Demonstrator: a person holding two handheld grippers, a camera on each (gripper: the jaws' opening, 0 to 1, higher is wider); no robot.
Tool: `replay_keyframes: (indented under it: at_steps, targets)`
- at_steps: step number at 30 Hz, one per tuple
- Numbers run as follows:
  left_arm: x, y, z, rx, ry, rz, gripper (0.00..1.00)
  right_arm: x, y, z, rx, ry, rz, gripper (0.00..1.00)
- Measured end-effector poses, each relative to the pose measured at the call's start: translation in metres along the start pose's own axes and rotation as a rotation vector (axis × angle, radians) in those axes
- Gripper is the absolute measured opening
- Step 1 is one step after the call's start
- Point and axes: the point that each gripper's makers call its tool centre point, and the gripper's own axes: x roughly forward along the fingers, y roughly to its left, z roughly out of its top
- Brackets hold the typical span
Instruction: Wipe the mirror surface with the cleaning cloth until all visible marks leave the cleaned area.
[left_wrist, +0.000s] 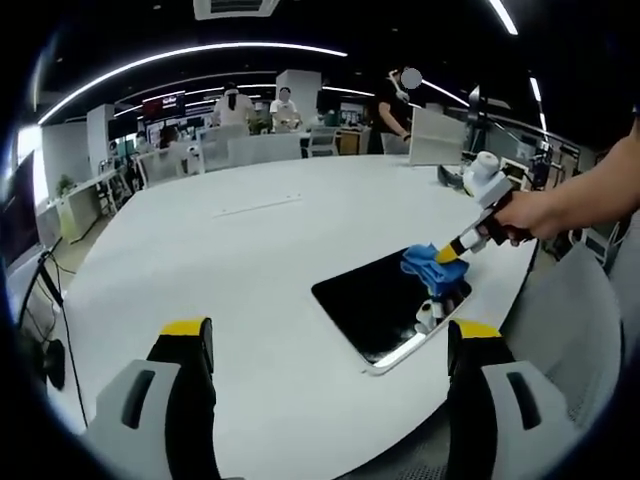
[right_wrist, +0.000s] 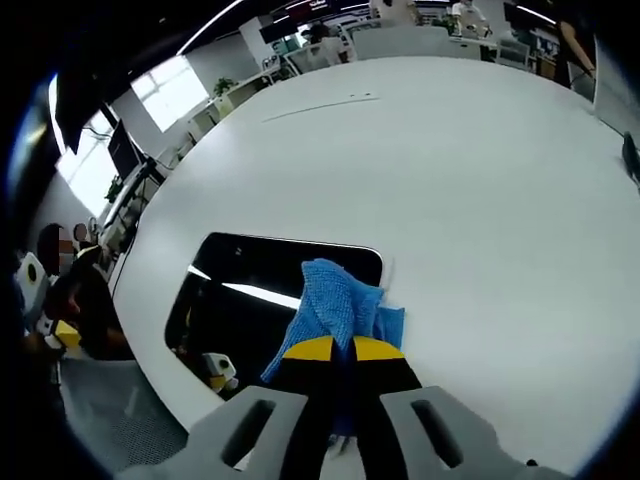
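In the right gripper view, the right gripper (right_wrist: 335, 352) has its yellow-tipped jaws pressed together on a blue cleaning cloth (right_wrist: 335, 300), which bunches up ahead of the tips and rests on the near right end of the mirror (right_wrist: 250, 300). The mirror is a dark rectangle with rounded corners lying flat on the white table (right_wrist: 480, 180), close to the table's near edge; its long axis runs left to right across this view, and its glass reflects ceiling light strips and the gripper. No brand or writing can be read on the cloth, the mirror or the gripper.

In the left gripper view, the left gripper (left_wrist: 330, 345) hangs above the table with its jaws spread wide and nothing between them. Beyond it the mirror (left_wrist: 370, 300) lies with its long axis slanting from lower right to upper left. The cloth (left_wrist: 432, 268) sits on its far right corner, pinched by the right gripper (left_wrist: 452, 252), which a hand (left_wrist: 535, 215) holds.
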Motion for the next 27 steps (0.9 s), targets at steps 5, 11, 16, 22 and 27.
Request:
replay_keyframes:
  at_steps: [5,11,16,22,27]
  targets:
    - [0.000,0.002,0.001,0.007,0.000,-0.009,0.97,0.001,0.000,0.000,0.016,-0.006,-0.006,0.00]
    - [0.003,0.006,0.004,0.018,-0.001,-0.023,0.97,0.000,0.000,-0.001,0.016,-0.016,-0.012,0.00]
    - [0.005,0.005,0.006,0.016,-0.009,-0.027,0.97,-0.002,0.002,-0.005,0.033,-0.034,-0.031,0.00]
    - [0.006,0.003,0.005,0.011,-0.010,-0.028,0.97,-0.006,0.006,-0.014,0.018,-0.041,-0.040,0.00]
    - [0.006,0.001,0.003,0.008,-0.008,-0.025,0.97,-0.010,0.009,-0.020,0.014,-0.071,-0.056,0.00]
